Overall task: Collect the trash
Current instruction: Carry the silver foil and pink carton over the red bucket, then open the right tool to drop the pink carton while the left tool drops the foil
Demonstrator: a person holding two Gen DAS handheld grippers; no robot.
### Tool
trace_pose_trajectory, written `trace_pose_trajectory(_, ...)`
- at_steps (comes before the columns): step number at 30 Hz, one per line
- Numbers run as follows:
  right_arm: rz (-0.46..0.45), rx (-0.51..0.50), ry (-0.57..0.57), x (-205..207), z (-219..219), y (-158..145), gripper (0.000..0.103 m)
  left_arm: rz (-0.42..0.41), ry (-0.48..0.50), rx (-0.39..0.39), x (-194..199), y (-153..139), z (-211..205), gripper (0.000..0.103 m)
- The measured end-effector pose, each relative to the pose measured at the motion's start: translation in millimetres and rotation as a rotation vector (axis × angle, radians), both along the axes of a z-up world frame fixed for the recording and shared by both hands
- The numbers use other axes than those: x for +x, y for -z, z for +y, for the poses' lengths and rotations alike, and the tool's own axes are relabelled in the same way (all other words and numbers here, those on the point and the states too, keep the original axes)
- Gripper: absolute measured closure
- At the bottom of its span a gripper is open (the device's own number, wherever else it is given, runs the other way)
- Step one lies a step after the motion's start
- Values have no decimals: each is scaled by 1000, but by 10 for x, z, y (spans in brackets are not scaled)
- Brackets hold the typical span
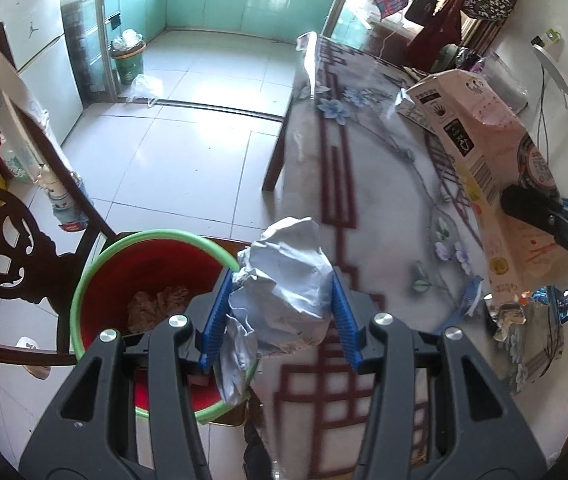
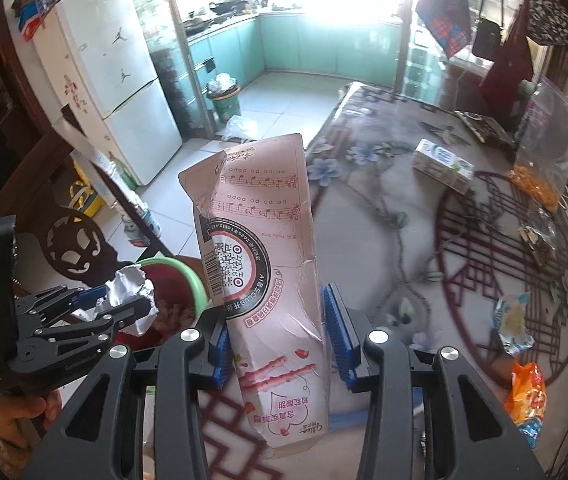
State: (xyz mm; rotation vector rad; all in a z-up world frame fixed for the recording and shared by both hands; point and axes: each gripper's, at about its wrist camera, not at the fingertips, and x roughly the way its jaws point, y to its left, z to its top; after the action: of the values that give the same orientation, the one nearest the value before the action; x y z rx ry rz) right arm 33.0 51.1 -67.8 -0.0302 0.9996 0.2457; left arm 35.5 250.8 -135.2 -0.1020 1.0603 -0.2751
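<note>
Kitchen with teal cabinets (image 2: pixel 295 48) sits in the background, white fridge (image 2: pixel 112 80) off to one side, and up front there's a table (image 1: pixel 383 184) covered in a floral cloth with dark red lattice lines.

Left gripper (image 1: pixel 280 312) has its blue pads clamped on a crumpled paper wad (image 1: pixel 284 280), grey-white and pretty big, bulging out above the jaws. It hangs right at the table's edge, partly over the rim of a red bucket (image 1: pixel 104 280) with a green lip. That bucket sits beside the table next to a carved dark wooden chair (image 1: pixel 0 252), and some brownish crumpled stuff (image 1: pixel 156 308) is already lying in the bottom.

Right gripper (image 2: pixel 280 340) is squeezed onto a flattened pink snack box (image 2: pixel 264 240), printed with music notes and a QR code, sticking up tall between the pads. It's over the table, near the bucket side.

More trash on the cloth: a small white carton (image 2: pixel 443 164), a blue-and-white wrapper (image 2: pixel 511 328), an orange wrapper (image 2: pixel 527 396), and a clear bag with orange bits (image 2: pixel 539 188).
</note>
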Motion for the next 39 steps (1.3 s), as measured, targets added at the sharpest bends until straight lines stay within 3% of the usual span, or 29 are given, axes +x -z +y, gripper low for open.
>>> trace_pose_trajectory(13,65,51,-135,84,700,206,64,65,-116,42,32,299,575,57)
trace_pose_trajectory(24,152,51,-202,137,989,491,64,90,-186,66,39,430,873,57)
trace_pose_trajectory(33,260,110,-247,185,1192,766,64,103,-285,90,-5,475,1243,57)
trace_pose_trajectory(39,278,102,-285,141,1396,856,64,107,-323,96,-76,478,1398,57)
